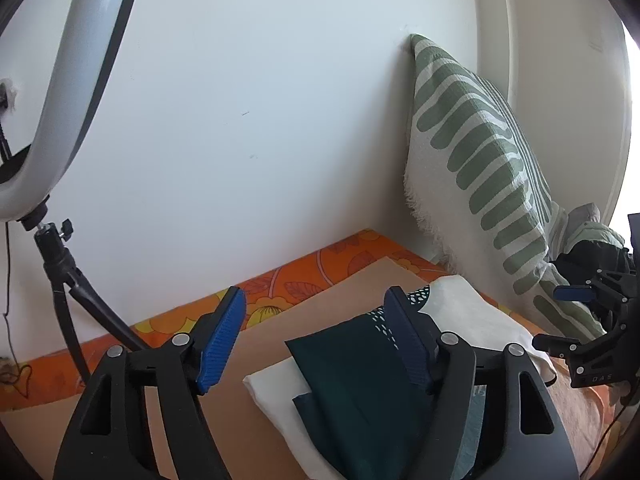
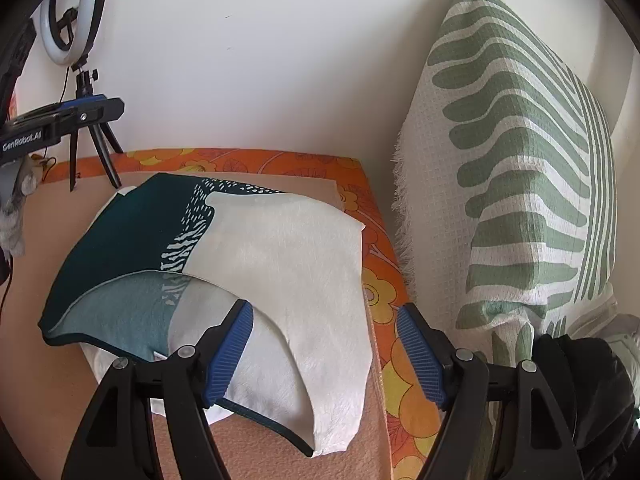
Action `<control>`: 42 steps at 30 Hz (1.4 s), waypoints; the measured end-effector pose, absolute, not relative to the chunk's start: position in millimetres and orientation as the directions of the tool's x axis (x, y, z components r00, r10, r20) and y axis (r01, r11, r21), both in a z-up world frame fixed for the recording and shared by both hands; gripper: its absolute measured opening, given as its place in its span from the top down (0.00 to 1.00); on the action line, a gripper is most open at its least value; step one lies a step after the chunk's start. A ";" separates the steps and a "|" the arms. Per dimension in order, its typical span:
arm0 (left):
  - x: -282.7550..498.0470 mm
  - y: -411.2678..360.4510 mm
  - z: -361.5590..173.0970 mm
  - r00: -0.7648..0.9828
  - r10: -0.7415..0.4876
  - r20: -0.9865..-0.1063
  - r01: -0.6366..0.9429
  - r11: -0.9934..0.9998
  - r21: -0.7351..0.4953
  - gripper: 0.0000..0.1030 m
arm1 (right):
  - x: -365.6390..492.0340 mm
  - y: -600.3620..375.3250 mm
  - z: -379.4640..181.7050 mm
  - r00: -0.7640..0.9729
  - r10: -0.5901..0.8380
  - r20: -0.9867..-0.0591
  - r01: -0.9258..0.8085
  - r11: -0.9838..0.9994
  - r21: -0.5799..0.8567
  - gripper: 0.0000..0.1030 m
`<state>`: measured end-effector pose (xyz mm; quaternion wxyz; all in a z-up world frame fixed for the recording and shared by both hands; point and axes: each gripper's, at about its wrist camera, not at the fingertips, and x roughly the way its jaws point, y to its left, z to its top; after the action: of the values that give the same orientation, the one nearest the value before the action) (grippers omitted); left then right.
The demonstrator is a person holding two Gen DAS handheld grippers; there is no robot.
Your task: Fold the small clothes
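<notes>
Left wrist view: the left hand-held gripper (image 1: 316,336) gapes wide, nothing pinched; its right finger lies over the garment (image 1: 352,376), dark teal on white, resting on the tan mat (image 1: 224,432); tilted gently downward.
Right wrist view: the right hand-held gripper (image 2: 326,354) stands open too, angled steeply down over the garment's (image 2: 280,248) white edge; cloth lies flat and released, likely so the fold can settle; striped pillow (image 2: 520,160) leans on the wall.

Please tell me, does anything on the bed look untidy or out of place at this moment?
Yes, slightly. The dark green and white garment lies only partly folded: its upper layer sits askew, so a curved edge shows the lighter inside and white fabric beneath. The striped pillow leans on the wall, which seems normal.
</notes>
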<state>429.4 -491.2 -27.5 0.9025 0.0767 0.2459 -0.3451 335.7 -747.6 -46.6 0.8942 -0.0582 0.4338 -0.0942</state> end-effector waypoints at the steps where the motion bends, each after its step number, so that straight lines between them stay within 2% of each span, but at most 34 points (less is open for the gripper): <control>1: 428.4 -490.1 -26.8 0.637 -0.588 -0.499 0.661 0.749 -0.039 0.23 | 333.9 -745.6 -44.6 0.611 -0.220 -0.761 0.119 0.975 -0.186 0.23; 3: 426.0 -487.3 -25.7 0.635 -0.588 -0.501 0.660 0.750 -0.045 0.23 | 332.1 -742.7 -42.1 0.618 -0.229 -0.752 0.123 0.973 -0.194 0.18; 10: 402.5 -464.9 -14.3 0.616 -0.595 -0.515 0.676 0.736 -0.042 0.22 | 317.2 -721.0 -21.3 0.645 -0.225 -0.730 0.136 0.974 -0.180 0.17; 20: 350.9 -415.3 23.5 0.638 -0.603 -0.478 0.677 0.736 -0.024 0.21 | 280.5 -668.8 18.0 0.675 -0.225 -0.703 0.143 0.974 -0.175 0.13; 27: 302.2 -372.2 52.3 0.649 -0.619 -0.443 0.683 0.730 -0.020 0.20 | 249.8 -622.6 50.7 0.715 -0.219 -0.664 0.140 0.975 -0.170 0.03; 42: 207.0 -281.6 74.7 0.672 -0.629 -0.390 0.685 0.728 0.007 0.18 | 180.9 -523.6 70.7 0.754 -0.188 -0.630 0.134 0.982 -0.132 0.00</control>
<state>207.0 -281.6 74.7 0.9112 0.0765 0.1840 -0.3605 180.9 -523.6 70.7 0.9356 -0.0395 0.3401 -0.0860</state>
